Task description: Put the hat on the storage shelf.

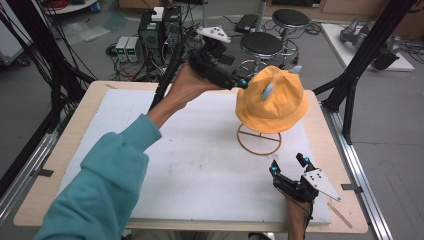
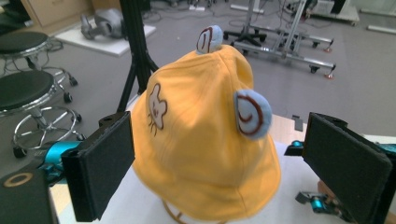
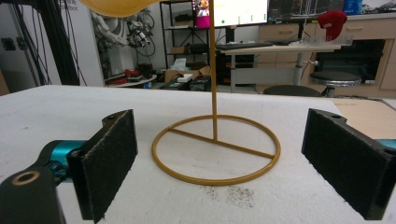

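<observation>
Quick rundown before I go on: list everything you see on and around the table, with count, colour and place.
hat: 1, orange-yellow with two pale blue ears, on top of the stand, table's far right
stand: 1, gold wire, ring base on the white mat under the hat
white mat: 1, covers most of the wooden table
stools: 2, black round seats, on the floor beyond the table
red cap: 1, on a far desk in the right gripper view
left claw: black, open, raised at the hat's crown, jaws either side of it, not yet closed
right claw: black, open, low over the mat, pointed at the stand's base
sleeve: teal, left forearm
</observation>
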